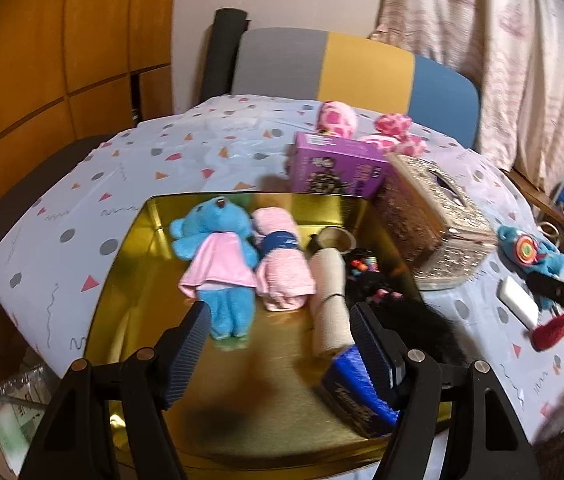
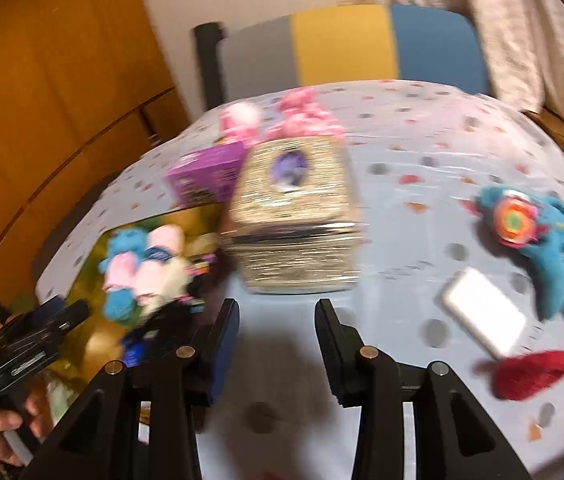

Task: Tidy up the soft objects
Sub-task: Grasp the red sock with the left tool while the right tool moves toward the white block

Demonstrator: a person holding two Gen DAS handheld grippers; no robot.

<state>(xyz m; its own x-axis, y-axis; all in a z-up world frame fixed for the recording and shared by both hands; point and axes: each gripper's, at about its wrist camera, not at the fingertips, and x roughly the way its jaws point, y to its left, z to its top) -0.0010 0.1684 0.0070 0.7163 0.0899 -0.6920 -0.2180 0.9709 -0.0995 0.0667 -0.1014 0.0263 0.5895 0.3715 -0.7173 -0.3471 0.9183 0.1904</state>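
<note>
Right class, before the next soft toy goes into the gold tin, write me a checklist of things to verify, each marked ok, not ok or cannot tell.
1. Right tool empty, jaws apart over bare tablecloth: ok.
2. Left tool empty, jaws apart above the gold tin: ok.
3. Room left in the tin on the bare floor nearest the camera: ok.
4. Blue plush with the lollipop lies free on the tablecloth: ok.
5. White flat object touches the plush: cannot tell, the right wrist view is blurred.
6. Red fuzzy item unobstructed: ok.
</note>
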